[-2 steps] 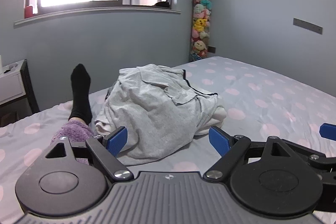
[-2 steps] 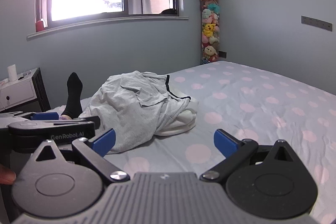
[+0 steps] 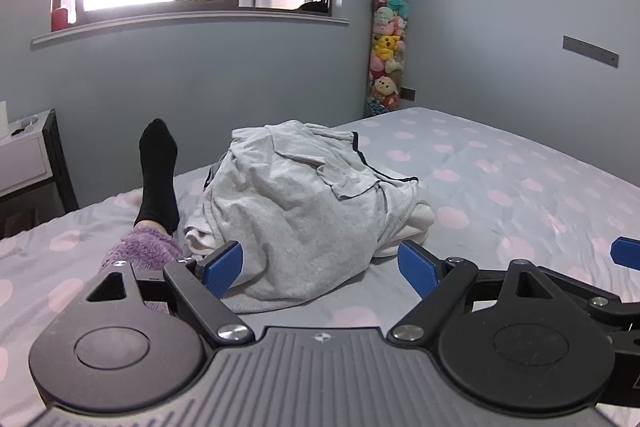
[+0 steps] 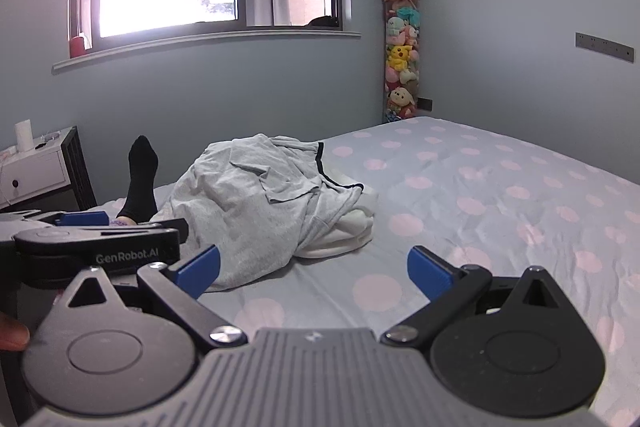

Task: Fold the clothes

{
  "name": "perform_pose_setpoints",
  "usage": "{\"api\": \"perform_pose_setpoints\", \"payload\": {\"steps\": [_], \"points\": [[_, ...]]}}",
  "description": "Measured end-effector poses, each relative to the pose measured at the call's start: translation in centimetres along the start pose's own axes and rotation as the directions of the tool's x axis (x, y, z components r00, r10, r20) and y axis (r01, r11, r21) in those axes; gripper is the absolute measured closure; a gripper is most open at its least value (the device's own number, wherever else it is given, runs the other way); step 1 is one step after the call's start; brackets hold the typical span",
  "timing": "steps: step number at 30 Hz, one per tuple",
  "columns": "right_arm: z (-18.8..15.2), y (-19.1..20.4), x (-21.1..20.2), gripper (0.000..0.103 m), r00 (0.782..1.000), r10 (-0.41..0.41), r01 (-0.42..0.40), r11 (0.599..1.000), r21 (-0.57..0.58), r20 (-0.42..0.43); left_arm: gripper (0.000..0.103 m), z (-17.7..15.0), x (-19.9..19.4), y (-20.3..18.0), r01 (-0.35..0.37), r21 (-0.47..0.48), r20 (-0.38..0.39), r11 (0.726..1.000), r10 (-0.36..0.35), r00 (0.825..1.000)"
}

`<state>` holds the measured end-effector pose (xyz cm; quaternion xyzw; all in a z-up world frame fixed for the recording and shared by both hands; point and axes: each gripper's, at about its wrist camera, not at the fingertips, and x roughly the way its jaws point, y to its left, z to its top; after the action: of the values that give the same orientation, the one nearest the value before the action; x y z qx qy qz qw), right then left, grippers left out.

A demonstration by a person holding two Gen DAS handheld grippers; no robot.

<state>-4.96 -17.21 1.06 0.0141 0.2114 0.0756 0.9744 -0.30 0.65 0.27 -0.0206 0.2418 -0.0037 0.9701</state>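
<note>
A crumpled pile of grey clothes with dark trim [image 3: 304, 211] lies on the bed, over a white garment [image 3: 420, 223]. My left gripper [image 3: 320, 267] is open and empty, its blue fingertips just short of the pile's near edge. My right gripper [image 4: 314, 269] is open and empty over bare sheet, to the right of the pile [image 4: 260, 203]. The left gripper's body [image 4: 96, 247] shows at the left of the right wrist view.
The bed [image 3: 520, 195] has a grey sheet with pink dots. A person's leg in a black sock [image 3: 158, 171] and purple fuzzy trouser [image 3: 140, 251] lies left of the pile. A white nightstand [image 3: 24, 155] stands left. A tube of plush toys [image 3: 386, 47] fills the corner.
</note>
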Motion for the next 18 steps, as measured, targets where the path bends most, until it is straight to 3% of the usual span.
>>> {"api": "perform_pose_setpoints", "payload": {"steps": [4,18], "points": [[-0.1,-0.1,-0.3,0.002,1.000,-0.009,0.009,1.000,-0.001,-0.005,0.018,0.2,-0.6,0.9,0.020,-0.038,0.008,0.999,-0.020,1.000],[-0.3,-0.6,-1.3,0.002,0.999,-0.037,0.037,0.999,0.002,-0.023,0.018,0.5,-1.7,-0.9,0.035,0.004,0.008,0.999,-0.035,0.999]]}}
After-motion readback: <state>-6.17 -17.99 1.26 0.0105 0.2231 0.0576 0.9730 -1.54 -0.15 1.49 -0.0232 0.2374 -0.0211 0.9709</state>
